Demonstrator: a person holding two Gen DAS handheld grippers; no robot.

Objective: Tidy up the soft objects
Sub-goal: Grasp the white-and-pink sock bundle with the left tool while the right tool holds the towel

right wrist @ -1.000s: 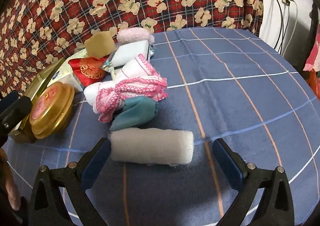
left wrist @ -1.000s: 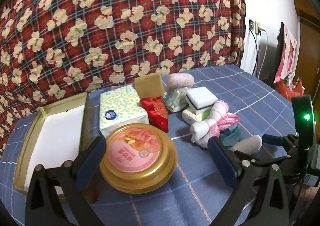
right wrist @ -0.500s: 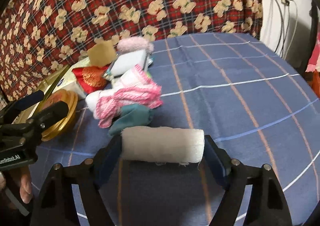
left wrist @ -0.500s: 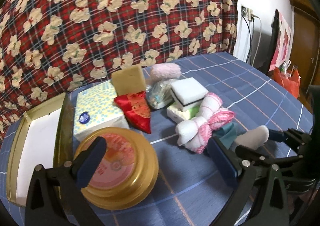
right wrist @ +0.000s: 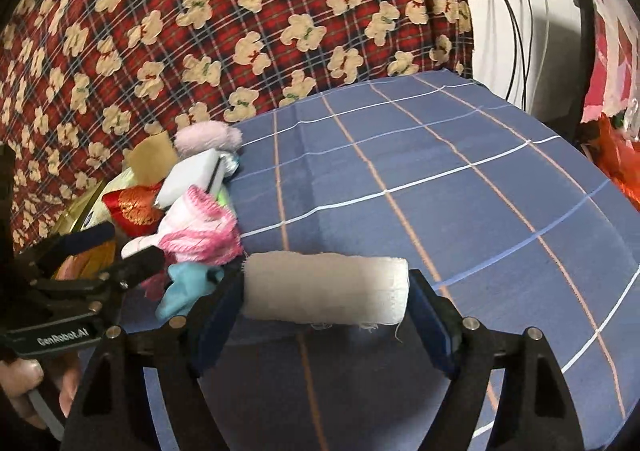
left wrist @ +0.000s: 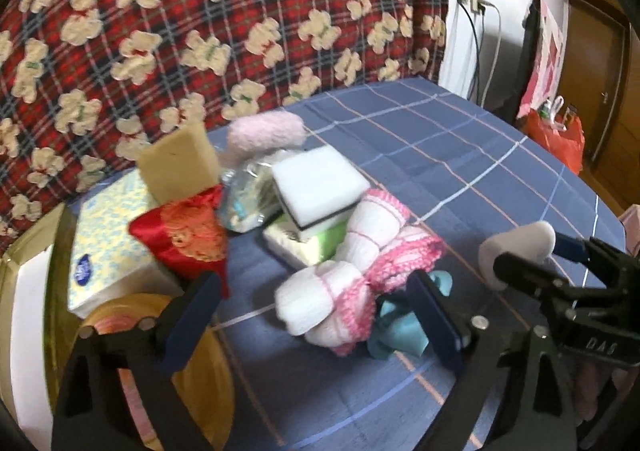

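Since the earlier frames, the right gripper (right wrist: 326, 303) is found closed in from a wide stance onto the white gauze roll (right wrist: 324, 291), which is now held end to end between its two blue pads and appears lifted off the blue checked tablecloth (right wrist: 440, 179); the left gripper (left wrist: 316, 315) is seen shifted away from the gold round tin (left wrist: 192, 363) toward the pink-and-white knitted bundle (left wrist: 344, 279). Its jaws have just been closing a little but are still set wide, with the bundle lying between and beyond them and no pad seen pressing on it. In the left wrist view only one end of the roll is visible, the remainder being covered by the right gripper's frame. The tin is cut off by the left finger and the frame edge, and its lid print is blurred. One teal cloth (left wrist: 396, 327) is largely hidden under the bundle and behind the right pad. One crinkled clear packet (left wrist: 244, 199) is too blurred to identify. Counted in the pile: one tissue box (left wrist: 108, 247), one tan sponge (left wrist: 180, 167), one red embroidered pouch (left wrist: 184, 235), one fluffy pink roll (left wrist: 264, 131), one white sponge with a dark layer (left wrist: 320, 187) resting on one green-and-white pack (left wrist: 308, 247). One open gold tray (left wrist: 24, 315) is cut off at the left edge. Part of a hand (right wrist: 24, 391) is recorded at the lower left of the right wrist view.
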